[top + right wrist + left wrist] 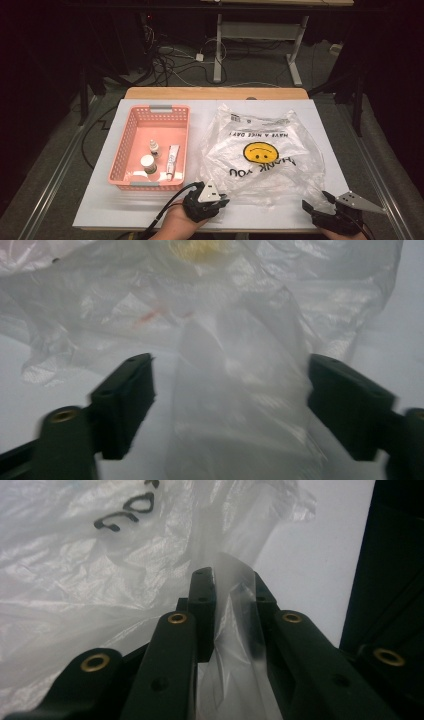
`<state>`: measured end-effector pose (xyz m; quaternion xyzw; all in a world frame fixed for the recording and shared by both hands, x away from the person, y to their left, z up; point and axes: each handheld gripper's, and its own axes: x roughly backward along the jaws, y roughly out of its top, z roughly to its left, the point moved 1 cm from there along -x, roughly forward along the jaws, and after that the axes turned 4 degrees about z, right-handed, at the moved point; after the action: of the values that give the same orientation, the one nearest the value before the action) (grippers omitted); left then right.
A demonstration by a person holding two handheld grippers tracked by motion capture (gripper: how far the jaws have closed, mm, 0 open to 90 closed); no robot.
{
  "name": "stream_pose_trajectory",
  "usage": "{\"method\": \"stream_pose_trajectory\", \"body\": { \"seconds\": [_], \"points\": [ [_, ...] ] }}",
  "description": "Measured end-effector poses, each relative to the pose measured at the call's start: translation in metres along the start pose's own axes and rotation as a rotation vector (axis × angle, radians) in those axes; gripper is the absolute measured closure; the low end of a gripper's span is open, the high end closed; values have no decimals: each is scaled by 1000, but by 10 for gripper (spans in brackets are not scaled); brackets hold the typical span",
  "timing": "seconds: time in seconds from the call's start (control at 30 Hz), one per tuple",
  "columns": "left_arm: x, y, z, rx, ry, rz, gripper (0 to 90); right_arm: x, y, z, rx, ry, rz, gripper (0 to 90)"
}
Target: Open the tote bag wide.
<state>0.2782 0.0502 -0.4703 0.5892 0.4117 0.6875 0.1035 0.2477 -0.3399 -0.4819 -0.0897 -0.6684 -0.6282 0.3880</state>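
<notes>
left gripper (232, 587) has its jaws pinched on one handle of the bag (260, 150), which lies flat on the desk (100, 205). right gripper (230, 405) is wide around the other handle; center that strip before closing, then lift both evenly.

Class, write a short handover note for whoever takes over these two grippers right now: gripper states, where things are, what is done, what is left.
Left gripper: jaws closed on a handle strip of the plastic bag at its near-left edge.
Right gripper: jaws open, either side of the bag's other handle strip, not yet gripping.
Bag lies flat on the white table, smiley print up.
Pink basket, left of the bag, holds two small bottles and a tube.
Done: one handle gripped.
Left, probably: grip the second handle and open the bag.
</notes>
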Motion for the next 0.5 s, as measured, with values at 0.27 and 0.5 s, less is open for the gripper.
{"method": "stream_pose_trajectory", "body": {
  "seconds": [0.27, 0.5],
  "points": [
    [14, 3, -5, -11, -10, -83, 776, 8, 1, -7, -32, 0, -38, 699],
    [21, 6, -13, -32, -17, -129, 772, 19, 6, -7, -38, -3, -115, 887]
  ]
}}
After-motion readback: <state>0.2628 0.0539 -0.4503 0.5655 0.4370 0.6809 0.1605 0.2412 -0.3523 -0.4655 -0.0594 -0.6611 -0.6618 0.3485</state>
